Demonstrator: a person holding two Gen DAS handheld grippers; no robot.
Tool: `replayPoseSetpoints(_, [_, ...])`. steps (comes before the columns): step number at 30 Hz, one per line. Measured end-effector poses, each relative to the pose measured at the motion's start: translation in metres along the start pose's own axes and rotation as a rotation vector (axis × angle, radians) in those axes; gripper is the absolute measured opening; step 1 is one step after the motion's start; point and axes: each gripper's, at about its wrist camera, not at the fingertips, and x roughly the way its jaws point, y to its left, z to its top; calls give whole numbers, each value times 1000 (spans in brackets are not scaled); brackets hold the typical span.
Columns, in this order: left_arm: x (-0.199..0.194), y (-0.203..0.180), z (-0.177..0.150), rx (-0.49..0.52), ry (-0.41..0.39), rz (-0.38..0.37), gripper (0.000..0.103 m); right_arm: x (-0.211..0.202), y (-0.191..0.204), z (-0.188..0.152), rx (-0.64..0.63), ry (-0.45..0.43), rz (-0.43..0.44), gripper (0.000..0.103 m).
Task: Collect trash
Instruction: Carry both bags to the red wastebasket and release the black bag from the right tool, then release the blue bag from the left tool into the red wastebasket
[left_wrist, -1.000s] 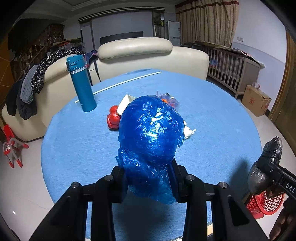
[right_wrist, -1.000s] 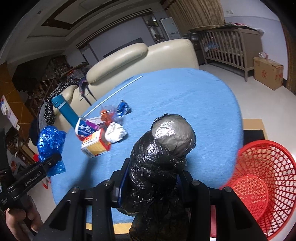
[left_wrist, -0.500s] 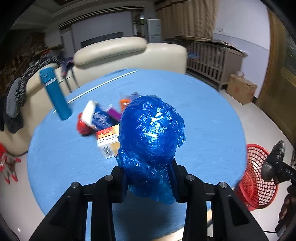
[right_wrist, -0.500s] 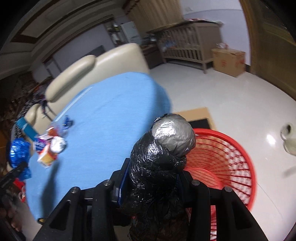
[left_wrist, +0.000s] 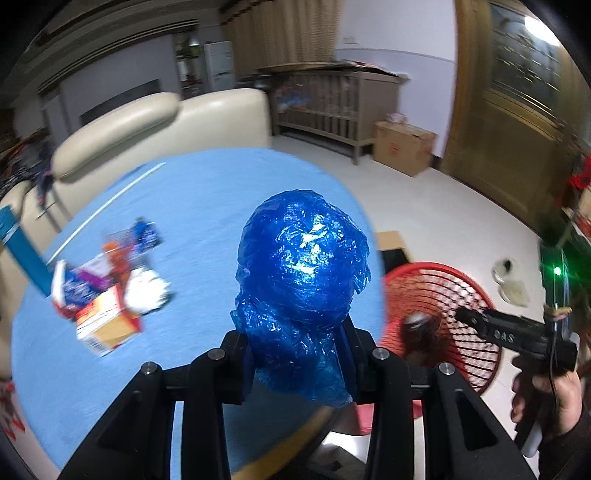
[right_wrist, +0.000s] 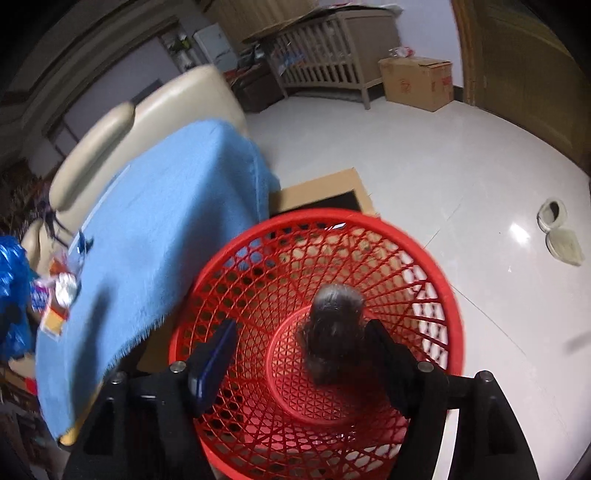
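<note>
Falling black bundle (right_wrist: 334, 332), between spread hand-held gripper (right_wrist: 299, 354)

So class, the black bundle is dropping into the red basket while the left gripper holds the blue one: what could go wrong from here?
1. The blue bag bundle is over the table, not the red basket; released now, it lands on the cloth.
2. The open right gripper sits inside the rim and could snag the mesh.
3. The black bag bundle looks blurred, so its landing is unsure.
</note>
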Motion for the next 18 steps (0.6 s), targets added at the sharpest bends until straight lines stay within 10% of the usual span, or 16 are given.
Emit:
replayPoseSetpoints(15, [52,-114,16,159,131,-222,45,-73,-55,17,184,-218,36,75])
replayPoseSetpoints(18, [68,-128,15,176,173,-257,68,-77,-65,20,217,-233,41,75])
